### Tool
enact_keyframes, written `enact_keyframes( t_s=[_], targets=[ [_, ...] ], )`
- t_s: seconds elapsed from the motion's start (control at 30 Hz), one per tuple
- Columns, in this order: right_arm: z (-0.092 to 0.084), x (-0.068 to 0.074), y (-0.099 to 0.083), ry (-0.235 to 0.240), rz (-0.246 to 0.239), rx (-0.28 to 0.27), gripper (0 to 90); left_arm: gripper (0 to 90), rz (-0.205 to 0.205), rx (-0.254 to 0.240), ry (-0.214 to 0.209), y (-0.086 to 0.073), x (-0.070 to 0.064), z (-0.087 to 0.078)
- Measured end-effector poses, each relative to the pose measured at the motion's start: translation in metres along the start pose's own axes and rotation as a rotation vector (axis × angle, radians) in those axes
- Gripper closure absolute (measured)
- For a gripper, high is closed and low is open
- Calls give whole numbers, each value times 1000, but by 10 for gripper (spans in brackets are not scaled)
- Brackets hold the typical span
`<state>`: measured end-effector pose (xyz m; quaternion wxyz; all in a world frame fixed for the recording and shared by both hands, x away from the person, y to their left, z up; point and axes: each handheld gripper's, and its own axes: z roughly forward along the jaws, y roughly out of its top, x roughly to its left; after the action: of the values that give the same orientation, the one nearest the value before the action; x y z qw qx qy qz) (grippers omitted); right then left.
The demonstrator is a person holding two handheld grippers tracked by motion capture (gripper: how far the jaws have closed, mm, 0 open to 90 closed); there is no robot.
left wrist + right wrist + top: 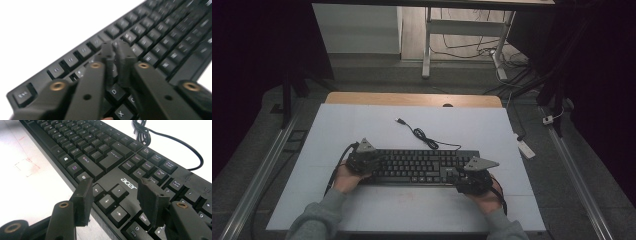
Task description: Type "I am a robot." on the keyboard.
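A black Acer keyboard [419, 166] lies across the white tabletop [362, 125], its cable [424, 137] curling away toward the far side. My left gripper [363, 159] rests over the keyboard's left end. In the left gripper view its jaws [115, 48] hover just above the letter keys [150, 30], only a narrow slit apart, with nothing between them. My right gripper [473, 177] is at the keyboard's right end. In the right gripper view it [116, 187] stands wide open over the arrow keys [107, 201], gripping nothing.
The cable's USB plug [399, 120] lies loose on the table beyond the keyboard. A coil of the cable [141, 131] sits behind the function keys. Faint red marks [26, 166] show on the table near the keyboard's front edge. Table legs and floor cables stand beyond the far edge.
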<state>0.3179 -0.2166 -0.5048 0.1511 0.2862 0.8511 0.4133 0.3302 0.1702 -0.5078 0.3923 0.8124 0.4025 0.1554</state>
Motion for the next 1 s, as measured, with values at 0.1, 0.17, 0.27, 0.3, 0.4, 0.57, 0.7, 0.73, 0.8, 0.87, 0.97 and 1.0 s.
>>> enact_keyframes(
  t_s=[0.1,0.17,0.27,0.3,0.4,0.57,0.7,0.73,0.8,0.87,0.97,1.0],
  targets=[
    [1,0,0,3,0,-3,465,664,-19,-29,-12,0,0,-10],
    [1,0,0,5,-2,-5,465,585,-34,-38,-22,0,1,-15],
    [0,0,0,4,-4,-5,466,506,-44,-40,-30,-1,0,-21],
    [0,0,0,4,-4,-5,465,487,-44,-39,-30,-1,0,-23],
    [1,1,0,3,-6,-4,465,438,-48,-34,-35,-3,0,-28],
    [1,1,0,-4,-9,-1,466,400,-66,-31,-34,-7,3,-33],
    [2,0,0,-1,-5,-3,466,388,-81,-37,-33,-9,6,-37],
    [1,0,0,-1,-5,-5,465,386,-83,-38,-34,-9,6,-38],
    [1,0,0,-4,-9,-6,466,385,-83,-39,-35,-10,6,-38],
    [1,0,0,-5,-10,-9,466,383,-83,-36,-35,-10,6,-38],
    [2,1,1,-7,-12,-4,466,379,-82,-29,-35,-9,6,-37],
    [2,1,1,-7,-12,-4,466,379,-80,-27,-37,-9,5,-36]
  ],
)
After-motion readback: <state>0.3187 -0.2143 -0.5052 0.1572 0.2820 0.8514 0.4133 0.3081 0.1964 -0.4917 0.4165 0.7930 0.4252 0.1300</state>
